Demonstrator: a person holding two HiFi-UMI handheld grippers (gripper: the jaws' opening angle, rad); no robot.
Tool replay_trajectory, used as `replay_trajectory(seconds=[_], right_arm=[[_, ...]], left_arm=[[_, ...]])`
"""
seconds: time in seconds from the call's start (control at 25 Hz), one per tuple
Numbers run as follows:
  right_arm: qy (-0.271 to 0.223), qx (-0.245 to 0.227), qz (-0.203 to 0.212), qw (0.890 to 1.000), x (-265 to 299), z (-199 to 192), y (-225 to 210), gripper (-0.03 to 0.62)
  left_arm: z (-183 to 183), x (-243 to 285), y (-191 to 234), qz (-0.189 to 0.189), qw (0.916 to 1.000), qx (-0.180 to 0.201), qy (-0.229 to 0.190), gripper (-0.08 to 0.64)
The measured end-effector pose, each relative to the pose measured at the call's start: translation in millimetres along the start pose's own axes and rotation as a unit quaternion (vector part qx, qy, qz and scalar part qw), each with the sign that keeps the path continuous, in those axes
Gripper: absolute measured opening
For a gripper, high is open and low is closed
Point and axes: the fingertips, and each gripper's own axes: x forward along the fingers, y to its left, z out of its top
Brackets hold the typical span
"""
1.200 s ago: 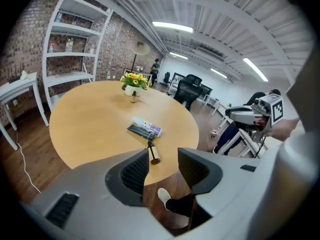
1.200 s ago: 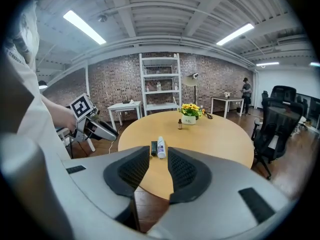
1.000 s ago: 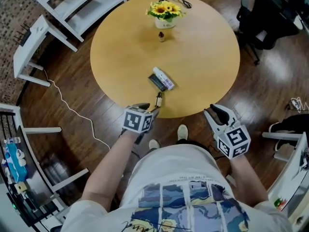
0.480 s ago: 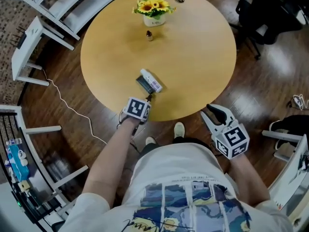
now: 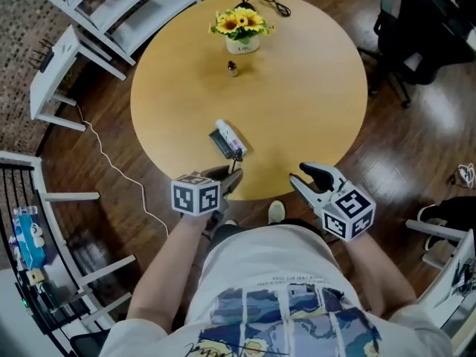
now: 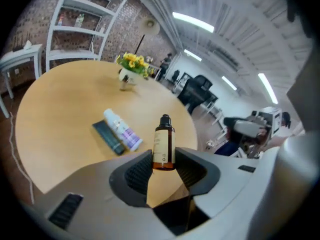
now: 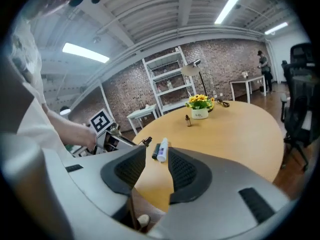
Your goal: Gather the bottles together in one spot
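A small amber bottle [image 6: 164, 143] with a black cap stands upright between the pads of my left gripper [image 6: 164, 158], whose jaws have just been closing on it. In the head view that gripper [image 5: 227, 178] is at the table's near edge. A white bottle [image 5: 231, 135] with a purple label lies beside a dark tube [image 5: 221, 143] just beyond it. Another small brown bottle [image 5: 233, 68] stands by the flower pot [image 5: 242, 43]. My right gripper [image 5: 302, 178] hovers off the near edge; its jaws have just been opening, with nothing between them.
The round wooden table [image 5: 312, 88] carries a sunflower pot at its far side. White shelving [image 5: 111, 13] stands at the far left and a black office chair [image 5: 420, 39] at the right. A white cable [image 5: 111, 173] runs over the wooden floor on the left.
My left gripper reached to the amber bottle at the table's near edge, closed on it and drew back with it. The right gripper shifted left and its jaws spread wider.
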Motion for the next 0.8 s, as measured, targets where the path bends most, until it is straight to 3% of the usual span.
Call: replay_trajectory(seconds=[0.08, 0.2, 0.36, 0.48, 0.56, 0.68, 0.8], right_arm=[[-0.033, 0.057, 0.048, 0.997, 6, 19, 6, 0.187], [-0.075, 0.130, 0.132, 0.980, 11, 50, 21, 0.201], [-0.066, 0.139, 0.183, 0.971, 15, 58, 35, 0.204], [-0.060, 0.161, 0.215, 0.961, 14, 56, 40, 0.197], [-0.059, 0.159, 0.224, 0.960, 13, 53, 40, 0.132], [-0.066, 0.144, 0.210, 0.965, 13, 53, 32, 0.133], [-0.075, 0.114, 0.169, 0.976, 13, 57, 16, 0.135]], left_arm=[[27, -8, -42, -0.051, 0.9969, 0.021, -0.056, 0.144], [53, -15, -100, -0.114, 0.9849, 0.076, -0.105, 0.146], [67, -21, -141, -0.152, 0.9714, 0.117, -0.140, 0.146], [62, -19, -153, -0.164, 0.9671, 0.143, -0.132, 0.146], [59, -16, -156, -0.164, 0.9663, 0.155, -0.124, 0.146], [60, -9, -156, -0.155, 0.9673, 0.166, -0.113, 0.149], [68, -10, -156, -0.150, 0.9629, 0.201, -0.099, 0.155]])
